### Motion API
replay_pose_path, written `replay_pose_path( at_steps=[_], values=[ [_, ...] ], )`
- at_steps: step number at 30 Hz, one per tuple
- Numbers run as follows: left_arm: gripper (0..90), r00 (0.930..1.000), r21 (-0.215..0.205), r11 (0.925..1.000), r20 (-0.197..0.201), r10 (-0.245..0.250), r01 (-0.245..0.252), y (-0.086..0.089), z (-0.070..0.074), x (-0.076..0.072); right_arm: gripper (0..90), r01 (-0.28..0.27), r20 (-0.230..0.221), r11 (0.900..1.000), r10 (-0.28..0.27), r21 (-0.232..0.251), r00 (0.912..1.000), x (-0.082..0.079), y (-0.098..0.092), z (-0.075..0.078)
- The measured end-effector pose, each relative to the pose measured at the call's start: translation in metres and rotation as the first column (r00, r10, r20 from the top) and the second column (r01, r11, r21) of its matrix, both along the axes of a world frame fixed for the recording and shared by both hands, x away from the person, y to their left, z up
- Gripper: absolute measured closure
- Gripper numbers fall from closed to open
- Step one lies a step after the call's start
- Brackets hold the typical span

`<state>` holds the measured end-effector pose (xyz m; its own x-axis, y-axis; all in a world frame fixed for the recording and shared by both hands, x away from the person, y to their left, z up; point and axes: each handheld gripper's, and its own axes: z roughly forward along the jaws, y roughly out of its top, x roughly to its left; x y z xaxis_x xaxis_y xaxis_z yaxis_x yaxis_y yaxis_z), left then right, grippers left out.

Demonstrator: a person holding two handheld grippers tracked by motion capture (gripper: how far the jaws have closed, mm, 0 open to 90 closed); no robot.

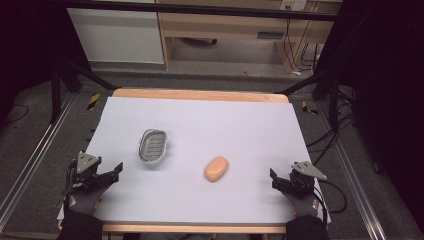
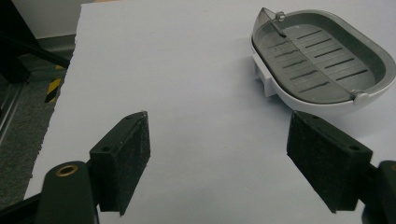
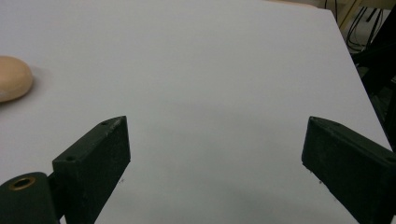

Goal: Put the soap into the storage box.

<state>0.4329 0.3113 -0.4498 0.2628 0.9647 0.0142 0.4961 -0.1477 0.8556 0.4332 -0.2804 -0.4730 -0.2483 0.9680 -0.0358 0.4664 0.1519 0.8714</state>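
A grey slotted soap dish (image 1: pixel 153 145) with a white base sits left of the table's middle. In the left gripper view the soap dish (image 2: pixel 322 65) lies just beyond my right-hand jaw. A peach oval soap bar (image 1: pixel 216 169) rests on the sheet to the dish's right, apart from it. In the right gripper view the soap bar (image 3: pixel 11 78) is at the left edge. My left gripper (image 1: pixel 114 172) is open at the near left, holding nothing. My right gripper (image 1: pixel 274 180) is open at the near right, also holding nothing.
A white sheet (image 1: pixel 210 120) covers the wooden table. Dark floor with metal rails runs along both sides. Black frame legs stand at the far corners, and cables lie on the floor at the right. A wooden desk stands behind the table.
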Motion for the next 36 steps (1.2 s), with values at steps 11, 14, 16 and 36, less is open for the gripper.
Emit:
replay_pose_path(
  at_steps=[11,14,16,36],
  values=[
    [22.6,0.999,-0.007,0.999,0.011,-0.043,0.043,-0.015,0.006,-0.004,9.0,-0.017,-0.006,1.0,0.018,0.009,0.9998,0.0,-0.002,-0.002],
    [22.6,0.9986,-0.017,0.9985,0.012,-0.052,0.052,-0.021,0.007,-0.006,9.0,-0.019,-0.007,1.0,0.019,0.006,0.9998,0.0,-0.001,-0.002],
    [23.0,0.998,-0.015,0.998,0.018,-0.061,0.061,-0.024,0.008,-0.006,8.6,-0.016,-0.004,1.0,0.016,0.007,0.9999,0.0,0.0,-0.001],
    [24.0,0.9901,-0.015,0.9904,0.033,-0.137,0.137,-0.058,0.018,-0.006,8.2,-0.014,0.0,1.0,0.014,0.017,0.9999,0.002,0.001,0.003]
  ],
)
